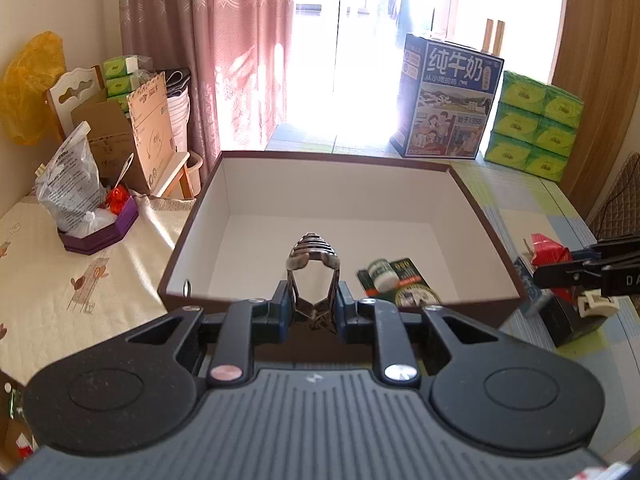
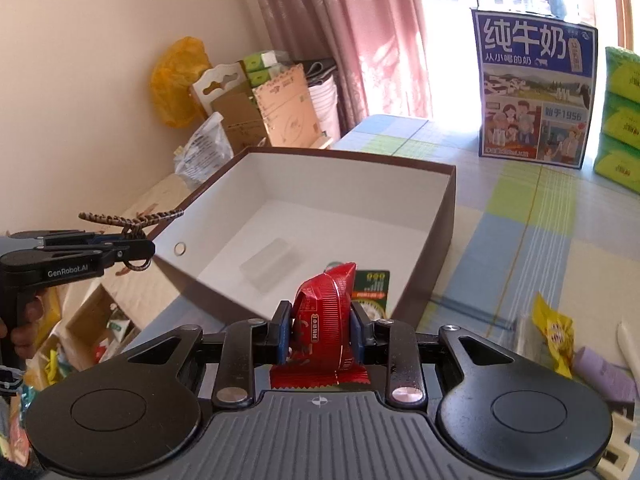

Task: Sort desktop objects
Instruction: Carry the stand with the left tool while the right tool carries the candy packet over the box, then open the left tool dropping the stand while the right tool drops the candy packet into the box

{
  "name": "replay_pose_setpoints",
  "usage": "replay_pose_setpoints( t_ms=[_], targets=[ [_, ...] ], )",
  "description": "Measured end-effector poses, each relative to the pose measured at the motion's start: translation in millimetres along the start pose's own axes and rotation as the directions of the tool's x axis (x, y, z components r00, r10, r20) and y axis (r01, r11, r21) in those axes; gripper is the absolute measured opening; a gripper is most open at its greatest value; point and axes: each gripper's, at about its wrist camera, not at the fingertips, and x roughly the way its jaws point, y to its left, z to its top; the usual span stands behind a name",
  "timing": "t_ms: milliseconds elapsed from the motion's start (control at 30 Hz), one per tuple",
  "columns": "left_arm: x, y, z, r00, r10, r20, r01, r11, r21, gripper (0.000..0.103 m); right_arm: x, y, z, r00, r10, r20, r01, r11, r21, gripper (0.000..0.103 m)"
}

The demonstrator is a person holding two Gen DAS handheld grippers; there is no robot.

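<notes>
My left gripper [image 1: 313, 307] is shut on a brown patterned hair claw clip [image 1: 313, 258], held over the near edge of the open brown box [image 1: 224, 160] with a white inside. In the right wrist view the same clip [image 2: 132, 218] sticks out of the left gripper [image 2: 138, 250] at the box's left corner. My right gripper [image 2: 322, 330] is shut on a red snack packet [image 2: 326, 312], just short of the box's near wall [image 2: 436, 256]. Inside the box lie a green card [image 1: 408, 284], a small white-and-green bottle [image 1: 382, 274] and a clear plastic piece [image 2: 272, 264].
A blue milk carton [image 1: 448, 100] and stacked green tissue packs [image 1: 532, 120] stand behind the box. A purple tray with bags [image 1: 100, 228] sits on the left table. A yellow packet [image 2: 554, 332], a lilac tube [image 2: 604, 368] and a white clip [image 1: 596, 304] lie right of the box.
</notes>
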Motion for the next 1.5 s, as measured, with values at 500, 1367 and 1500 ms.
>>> replay_pose_setpoints(
  t_ms=[500, 1367, 1500],
  targets=[
    [71.1, 26.0, 62.5, 1.000, -0.007, 0.000, 0.007, 0.997, 0.075, 0.018, 61.4, 0.8, 55.5, 0.992, -0.124, -0.004, 0.124, 0.991, -0.044, 0.027],
    [239.7, 43.1, 78.0, 0.954, 0.095, -0.284, -0.056, 0.988, 0.144, 0.018, 182.3, -34.8, 79.2, 0.931, -0.289, -0.222, 0.257, 0.953, -0.163, 0.027],
    [257.7, 40.6, 76.7, 0.938, 0.111, -0.328, -0.061, 0.985, 0.160, 0.018, 187.1, -35.7, 82.8, 0.928, -0.300, -0.222, 0.261, 0.947, -0.189, 0.027]
  ],
)
